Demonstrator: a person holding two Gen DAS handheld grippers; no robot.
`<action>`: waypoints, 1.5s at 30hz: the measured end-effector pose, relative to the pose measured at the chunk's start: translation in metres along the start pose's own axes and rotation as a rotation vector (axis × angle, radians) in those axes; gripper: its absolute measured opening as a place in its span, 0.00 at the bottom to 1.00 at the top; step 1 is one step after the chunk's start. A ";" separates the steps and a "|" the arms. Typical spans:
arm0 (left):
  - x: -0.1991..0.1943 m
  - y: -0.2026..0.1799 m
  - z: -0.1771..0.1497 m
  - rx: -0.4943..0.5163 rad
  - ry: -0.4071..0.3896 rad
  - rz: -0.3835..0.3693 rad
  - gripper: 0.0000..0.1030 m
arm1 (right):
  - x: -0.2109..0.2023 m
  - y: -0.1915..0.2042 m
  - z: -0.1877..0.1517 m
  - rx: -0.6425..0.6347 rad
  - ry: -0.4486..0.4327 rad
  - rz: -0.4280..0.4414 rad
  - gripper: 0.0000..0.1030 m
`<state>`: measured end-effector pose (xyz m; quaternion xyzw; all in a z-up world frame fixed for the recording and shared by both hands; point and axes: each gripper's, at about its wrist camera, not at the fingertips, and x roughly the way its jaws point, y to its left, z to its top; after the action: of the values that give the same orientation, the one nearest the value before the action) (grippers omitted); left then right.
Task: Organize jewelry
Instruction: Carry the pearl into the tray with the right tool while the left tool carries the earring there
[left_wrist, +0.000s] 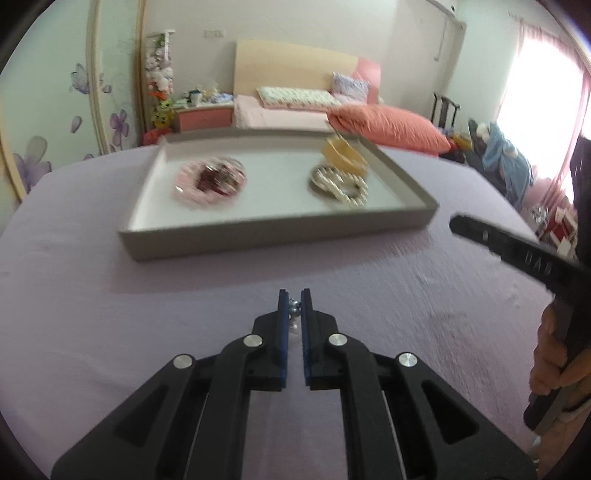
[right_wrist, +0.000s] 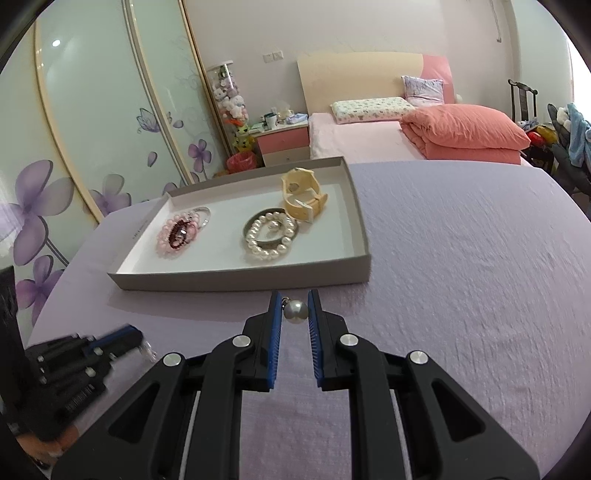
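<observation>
Lavender cloth (right_wrist: 461, 258) covers the bench that carries a shallow grey cardboard tray (right_wrist: 243, 275), which lies at the far left. Inside the tray, a pink bead bracelet (right_wrist: 176, 234) sits at the left, a pearl bracelet (right_wrist: 271, 240) lies nearer the right wall, and a cream wristwatch (right_wrist: 303, 195) stands just beyond it. Near the tray's front wall, the right gripper (right_wrist: 294, 308) has its blue-padded fingers clenched on a pearl earring (right_wrist: 295, 311). To its left, the left gripper (left_wrist: 294, 306) grasps a small grey bead piece (left_wrist: 294, 305); what it is cannot be told.
</observation>
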<state>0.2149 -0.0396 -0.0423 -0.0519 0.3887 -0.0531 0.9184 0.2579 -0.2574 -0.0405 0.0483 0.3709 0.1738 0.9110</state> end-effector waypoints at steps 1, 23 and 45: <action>-0.004 0.004 0.002 -0.008 -0.014 0.002 0.07 | 0.000 0.003 0.000 -0.005 -0.003 0.006 0.15; -0.045 0.041 0.019 -0.084 -0.110 0.020 0.07 | 0.003 0.059 -0.003 -0.119 0.013 0.076 0.15; -0.028 0.046 0.055 -0.081 -0.154 0.019 0.07 | 0.022 0.042 0.064 -0.046 -0.099 0.014 0.15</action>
<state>0.2375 0.0125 0.0092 -0.0892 0.3192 -0.0247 0.9432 0.3047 -0.2079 0.0001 0.0383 0.3208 0.1859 0.9279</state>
